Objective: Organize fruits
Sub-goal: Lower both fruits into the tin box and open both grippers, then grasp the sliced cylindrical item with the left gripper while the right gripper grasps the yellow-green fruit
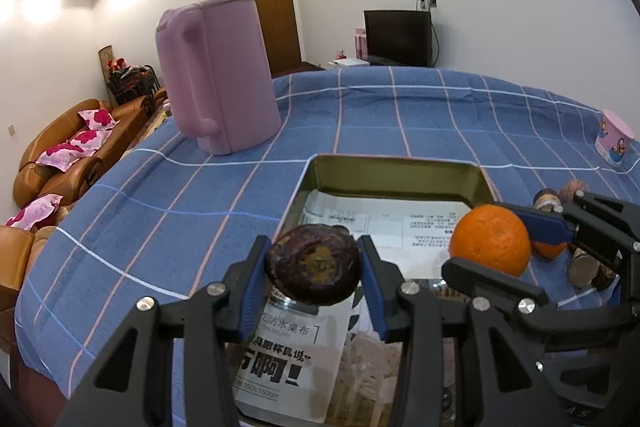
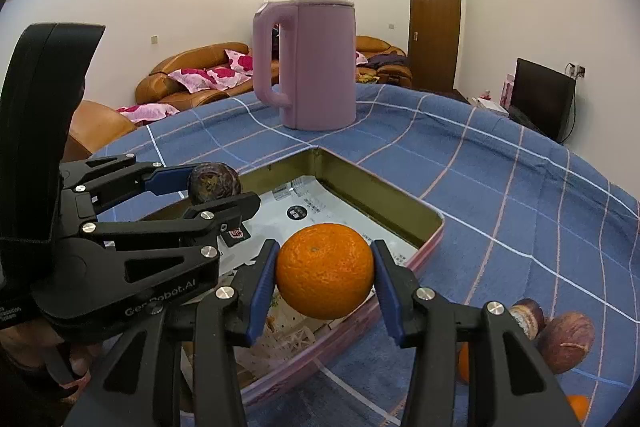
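Both jaws are clamped on fruit: the left gripper (image 1: 314, 263) holds a passion fruit (image 1: 313, 264), the right gripper (image 2: 325, 277) an orange (image 2: 325, 270), both above the tin tray (image 2: 430, 217). Delivery step, I judge; next, lower and release inside, the kettle (image 2: 316, 63) at 12 o'clock.

The black body of the left gripper (image 2: 224, 193) carries the brand "Gen Robot.AI" in pale letters. On a printed sheet (image 1: 288, 359) lying in the near end of the tin box (image 1: 400, 173), big Chinese characters end in "啊!", with "防水桌布" above and "150x150cm" below. The smaller print on the far papers is unreadable.
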A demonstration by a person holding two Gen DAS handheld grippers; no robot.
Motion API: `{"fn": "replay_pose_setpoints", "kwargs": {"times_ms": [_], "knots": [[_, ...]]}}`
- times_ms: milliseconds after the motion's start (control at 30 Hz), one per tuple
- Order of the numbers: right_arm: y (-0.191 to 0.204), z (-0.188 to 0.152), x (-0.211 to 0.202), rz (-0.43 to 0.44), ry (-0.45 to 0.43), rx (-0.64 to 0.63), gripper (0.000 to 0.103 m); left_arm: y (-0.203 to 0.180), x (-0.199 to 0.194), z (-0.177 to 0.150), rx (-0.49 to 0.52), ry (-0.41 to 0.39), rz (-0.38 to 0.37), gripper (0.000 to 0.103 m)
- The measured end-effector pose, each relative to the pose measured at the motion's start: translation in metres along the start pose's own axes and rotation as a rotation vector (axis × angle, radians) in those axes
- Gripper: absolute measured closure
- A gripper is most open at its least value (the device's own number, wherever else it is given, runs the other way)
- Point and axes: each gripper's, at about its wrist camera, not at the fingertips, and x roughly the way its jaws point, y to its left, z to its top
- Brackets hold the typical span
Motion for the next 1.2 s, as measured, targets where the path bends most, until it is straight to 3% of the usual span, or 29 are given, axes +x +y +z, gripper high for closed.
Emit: {"fn": "replay_pose_setpoints", "kwargs": {"times_ms": [200, 400, 533, 700, 967, 1200], "knots": [[0.0, 0.0, 0.002, 0.018, 0.017, 0.006, 0.054, 0.001, 0.0, -0.002, -0.004, 0.006, 0.002, 0.055], [-0.001, 0.0, 0.0, 0.012, 0.009, 0.016, 0.052, 0.008, -0.006, -0.004, -0.031, -0.003, 0.017, 0.038], [-0.003, 0.0, -0.006, 0.014, -0.017, 0.041, 0.044, 0.012, -0.018, -0.005, -0.052, -0.025, 0.011, 0.032], [0.0, 0.0, -0.027, -0.008, -0.061, 0.043, 0.044, 0.013, -0.041, -0.005, -0.07, -0.082, -0.003, 0.018], [-0.032, -0.035, -0.09, -0.111, -0.098, 0.113, 0.044, -0.03, -0.069, -0.008, -0.017, -0.134, -0.089, 0.012], [-0.088, -0.092, -0.144, -0.318, -0.048, 0.251, 0.044, -0.084, -0.073, -0.015, 0.058, -0.113, -0.192, 0.012]]}}
